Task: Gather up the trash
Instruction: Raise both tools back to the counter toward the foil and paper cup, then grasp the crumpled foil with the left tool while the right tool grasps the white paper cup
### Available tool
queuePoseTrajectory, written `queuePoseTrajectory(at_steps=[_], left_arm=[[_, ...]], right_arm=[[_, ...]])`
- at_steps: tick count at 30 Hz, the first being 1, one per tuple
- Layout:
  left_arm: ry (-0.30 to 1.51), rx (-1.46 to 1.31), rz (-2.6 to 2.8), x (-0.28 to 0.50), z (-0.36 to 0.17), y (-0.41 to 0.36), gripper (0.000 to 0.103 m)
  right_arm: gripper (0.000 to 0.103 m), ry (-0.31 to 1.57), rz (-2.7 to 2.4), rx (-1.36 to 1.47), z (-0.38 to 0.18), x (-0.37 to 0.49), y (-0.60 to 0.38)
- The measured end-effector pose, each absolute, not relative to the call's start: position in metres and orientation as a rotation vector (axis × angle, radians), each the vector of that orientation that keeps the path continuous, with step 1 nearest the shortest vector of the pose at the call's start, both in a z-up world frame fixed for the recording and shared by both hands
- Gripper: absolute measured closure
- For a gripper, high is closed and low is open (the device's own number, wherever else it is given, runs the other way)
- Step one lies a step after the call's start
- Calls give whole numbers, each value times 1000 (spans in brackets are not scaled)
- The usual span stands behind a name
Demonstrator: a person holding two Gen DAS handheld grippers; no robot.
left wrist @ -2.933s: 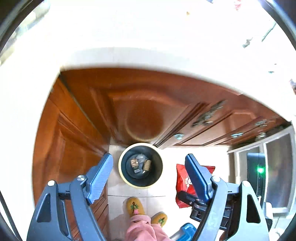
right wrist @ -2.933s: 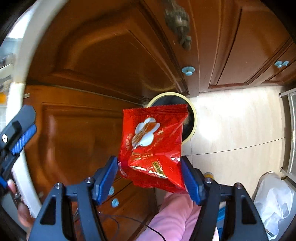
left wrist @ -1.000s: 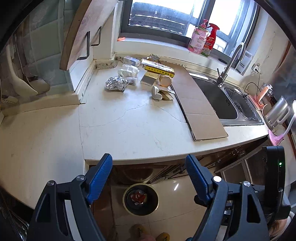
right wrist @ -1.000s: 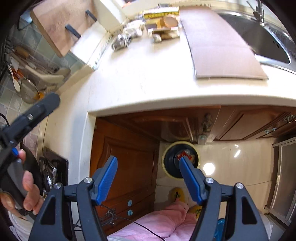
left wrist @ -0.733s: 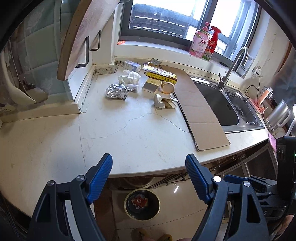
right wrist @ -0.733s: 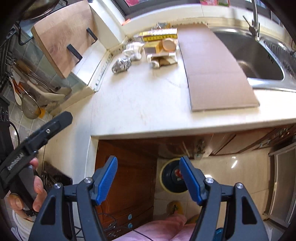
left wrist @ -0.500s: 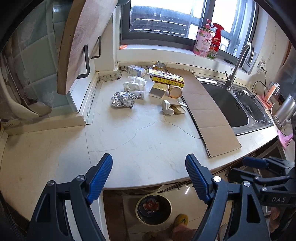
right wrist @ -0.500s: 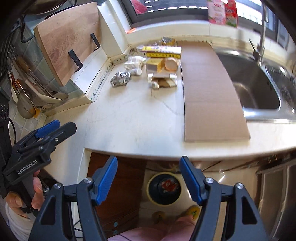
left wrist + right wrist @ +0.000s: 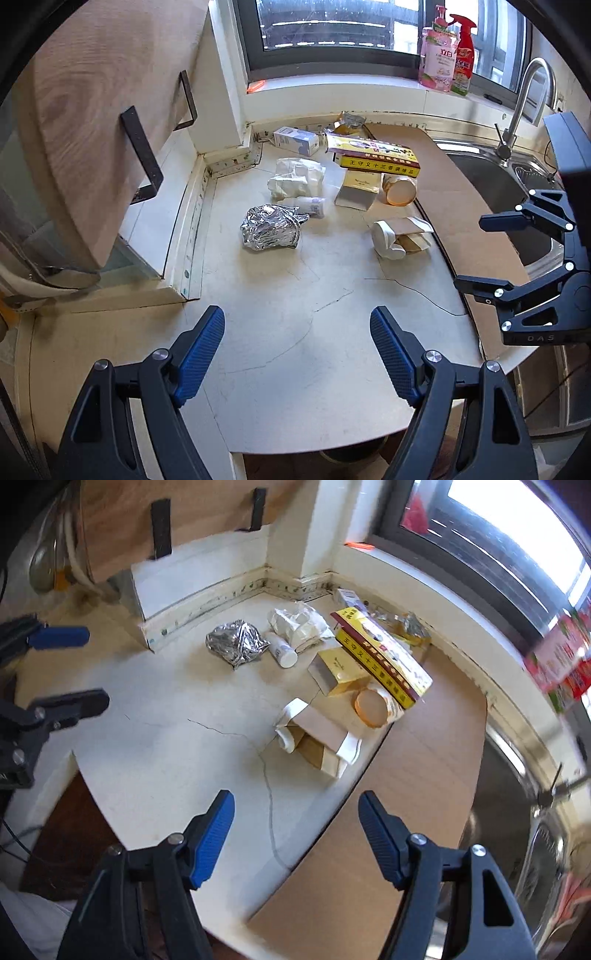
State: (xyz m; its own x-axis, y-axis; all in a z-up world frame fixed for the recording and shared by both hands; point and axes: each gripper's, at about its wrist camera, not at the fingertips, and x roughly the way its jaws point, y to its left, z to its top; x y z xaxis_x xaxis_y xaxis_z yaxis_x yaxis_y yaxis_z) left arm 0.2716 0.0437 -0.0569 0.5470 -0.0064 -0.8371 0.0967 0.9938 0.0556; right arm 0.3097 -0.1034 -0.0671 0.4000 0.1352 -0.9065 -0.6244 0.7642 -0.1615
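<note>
Trash lies at the back of the white counter (image 9: 295, 350): a crumpled foil ball (image 9: 271, 227), white crumpled paper (image 9: 295, 177), a small white bottle (image 9: 308, 205), a yellow box (image 9: 360, 184), a long yellow-red box (image 9: 376, 157), a paper cup (image 9: 400, 186) and a crushed white cup with a cardboard sleeve (image 9: 397, 236). My left gripper (image 9: 297, 325) hovers open and empty over the counter's near part. My right gripper (image 9: 297, 805) is open and empty too, above the counter edge, short of the crushed cup (image 9: 314, 734) and the foil ball (image 9: 236, 642).
A brown cardboard sheet (image 9: 461, 206) lies along the counter beside the steel sink (image 9: 491, 177) and faucet (image 9: 524, 92). Two spray bottles (image 9: 448, 51) stand on the window sill. A wooden board (image 9: 92, 110) leans at the left. The right gripper (image 9: 480, 254) hangs at the right edge.
The red wrapper left the right gripper and lies in the floor bin. Both grippers have moved from above the bin to over the counter, and the right one rolled.
</note>
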Motion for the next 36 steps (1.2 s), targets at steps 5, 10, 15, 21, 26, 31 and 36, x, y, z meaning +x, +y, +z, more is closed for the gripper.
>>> queuePoseTrajectory(at_steps=[5, 10, 15, 21, 26, 31, 36], left_arm=[[1045, 80, -44, 312, -79, 44, 23], [1106, 44, -2, 345, -99, 51, 23], [1134, 29, 26, 370, -107, 53, 23], [1142, 84, 55, 400, -114, 48, 23], [1166, 142, 75, 422, -126, 41, 23], [1229, 145, 74, 442, -138, 44, 23], [1294, 66, 85, 457, -149, 56, 23]], right_arm=[[33, 1013, 631, -796, -105, 343, -90], [33, 984, 757, -891, -125, 362, -83], [33, 988, 840, -878, -137, 381, -79], [78, 1092, 905, -773, -145, 407, -82], [83, 1249, 947, -488, -143, 438, -99], [83, 1321, 967, -308, -142, 445, -113], [83, 1325, 982, -253, -140, 442, -118]])
